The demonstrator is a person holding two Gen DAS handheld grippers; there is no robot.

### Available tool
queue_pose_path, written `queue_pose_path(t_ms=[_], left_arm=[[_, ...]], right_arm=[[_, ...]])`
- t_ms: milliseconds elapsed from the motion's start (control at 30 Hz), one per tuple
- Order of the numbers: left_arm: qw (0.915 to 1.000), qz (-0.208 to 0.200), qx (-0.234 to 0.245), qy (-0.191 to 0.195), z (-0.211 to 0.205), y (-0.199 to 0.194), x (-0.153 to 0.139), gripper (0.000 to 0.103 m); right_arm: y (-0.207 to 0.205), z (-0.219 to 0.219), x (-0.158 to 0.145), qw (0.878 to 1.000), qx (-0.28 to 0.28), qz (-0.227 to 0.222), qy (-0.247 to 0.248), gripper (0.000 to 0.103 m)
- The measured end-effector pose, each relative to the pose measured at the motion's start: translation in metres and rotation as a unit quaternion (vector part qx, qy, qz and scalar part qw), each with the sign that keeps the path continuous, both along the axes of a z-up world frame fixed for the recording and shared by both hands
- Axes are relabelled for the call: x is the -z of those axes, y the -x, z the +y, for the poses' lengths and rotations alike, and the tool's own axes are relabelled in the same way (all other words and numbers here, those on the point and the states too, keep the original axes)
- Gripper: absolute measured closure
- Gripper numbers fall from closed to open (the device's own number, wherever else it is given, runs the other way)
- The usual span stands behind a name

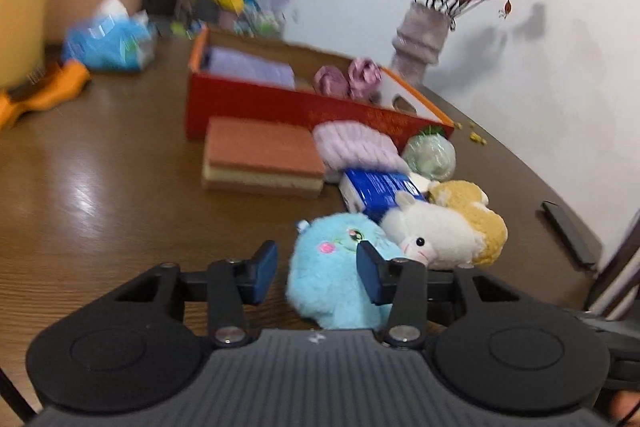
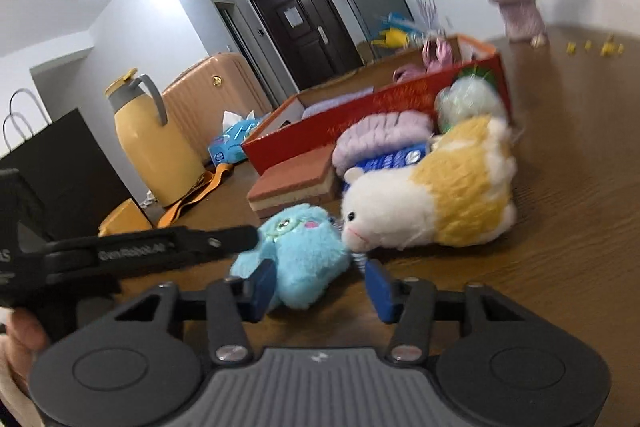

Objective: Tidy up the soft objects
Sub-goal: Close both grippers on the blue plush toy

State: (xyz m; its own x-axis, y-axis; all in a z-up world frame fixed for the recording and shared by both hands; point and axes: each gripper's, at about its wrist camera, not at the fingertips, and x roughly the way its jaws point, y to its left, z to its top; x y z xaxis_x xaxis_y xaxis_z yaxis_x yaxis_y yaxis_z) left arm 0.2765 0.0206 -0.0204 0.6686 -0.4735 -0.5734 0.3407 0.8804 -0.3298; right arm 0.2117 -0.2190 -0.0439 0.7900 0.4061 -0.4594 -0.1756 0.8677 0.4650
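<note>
A fluffy blue plush (image 1: 332,267) (image 2: 296,251) lies on the brown table, nose to nose with a white and yellow plush (image 1: 444,231) (image 2: 432,199). My left gripper (image 1: 318,273) straddles the blue plush. Its right pad lies against the fur and a gap shows at its left pad. In the right wrist view the left gripper (image 2: 252,239) reaches in from the left onto the same plush. My right gripper (image 2: 320,287) stands open around the plush's near end, its right pad apart from it. Behind them is a red box (image 1: 280,103) (image 2: 360,107) holding purple soft things.
In front of the box lie a brown sponge block (image 1: 260,155), a lilac knitted piece (image 1: 356,147), a blue pack (image 1: 380,191) and a green ball (image 1: 430,153). A vase of flowers (image 1: 420,39) stands by the wall. A yellow jug (image 2: 152,143) and a tissue pack (image 1: 108,43) sit at the left.
</note>
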Motion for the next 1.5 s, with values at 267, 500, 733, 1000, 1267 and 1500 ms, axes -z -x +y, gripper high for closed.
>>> queue_pose_path(t_ms=[267, 500, 733, 1000, 1267, 1500], left_arm=[[0.9968, 0.043, -0.001, 0.067, 0.017, 0.012, 0.011, 0.074], [0.9947, 0.056, 0.012, 0.085, 0.012, 0.074, 0.009, 0.080], [0.9970, 0.035, -0.012, 0.068, 0.007, 0.109, 0.005, 0.063], [0.9947, 0.028, -0.066, 0.074, 0.001, 0.093, 0.004, 0.037], [0.9942, 0.046, -0.052, 0.083, 0.004, 0.071, 0.016, 0.065], [0.9943, 0.038, -0.044, 0.089, 0.008, 0.065, 0.018, 0.070]], right_arm=[[-0.024, 0.004, 0.009, 0.999, 0.001, 0.012, -0.030, 0.075], [0.019, -0.001, -0.002, 0.998, -0.043, 0.008, -0.041, 0.096], [0.068, -0.005, -0.010, 0.999, -0.036, -0.023, -0.018, 0.085], [0.049, -0.024, -0.008, 0.999, -0.011, -0.024, -0.018, 0.053], [0.000, -0.021, 0.004, 0.999, -0.024, 0.010, -0.044, 0.053], [-0.017, -0.007, 0.015, 0.997, -0.042, 0.031, -0.061, 0.062]])
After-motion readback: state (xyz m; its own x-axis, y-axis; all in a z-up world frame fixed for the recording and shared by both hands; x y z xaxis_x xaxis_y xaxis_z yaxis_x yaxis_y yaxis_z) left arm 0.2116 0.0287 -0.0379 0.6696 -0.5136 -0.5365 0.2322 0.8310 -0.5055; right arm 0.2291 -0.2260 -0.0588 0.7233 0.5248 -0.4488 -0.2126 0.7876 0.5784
